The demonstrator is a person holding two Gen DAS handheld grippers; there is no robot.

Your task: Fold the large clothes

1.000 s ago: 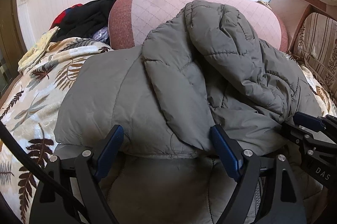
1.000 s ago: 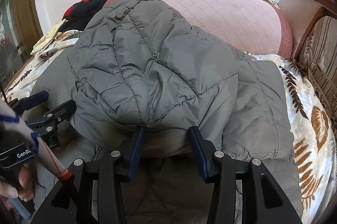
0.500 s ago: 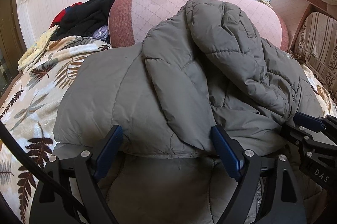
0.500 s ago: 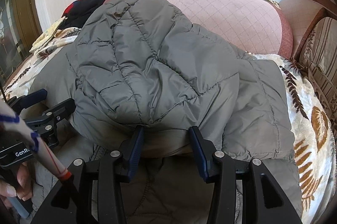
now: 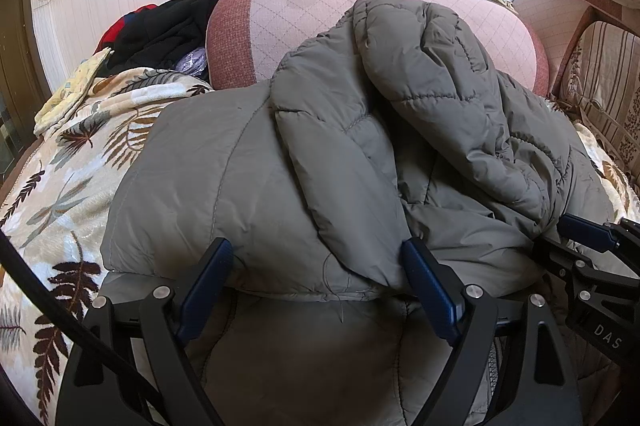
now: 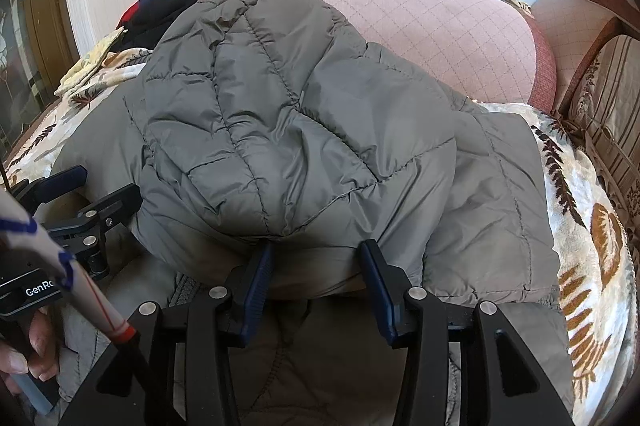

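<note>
A grey quilted down jacket [image 5: 320, 153] lies bunched on a leaf-patterned blanket, its hood [image 6: 280, 97] heaped on top. It also fills the right wrist view [image 6: 492, 193]. My left gripper [image 5: 316, 258] is open, its blue fingers wide apart at the near folded edge on the jacket's left side. My right gripper [image 6: 316, 258] is open with a narrower gap, its fingers at the near edge under the hood. Each gripper shows in the other's view: the right one [image 5: 588, 238] and the left one [image 6: 84, 197].
The leaf-patterned blanket [image 5: 60, 177] covers the sofa seat. A pink quilted backrest [image 5: 320, 1] stands behind the jacket. Black and red clothes [image 5: 168, 25] are piled at the back left. A striped cushion [image 5: 608, 73] and armrest are on the right.
The hood heap has risen slightly and shifted away from me. Both grippers have stayed at the jacket's near edge with jaws unchanged.
</note>
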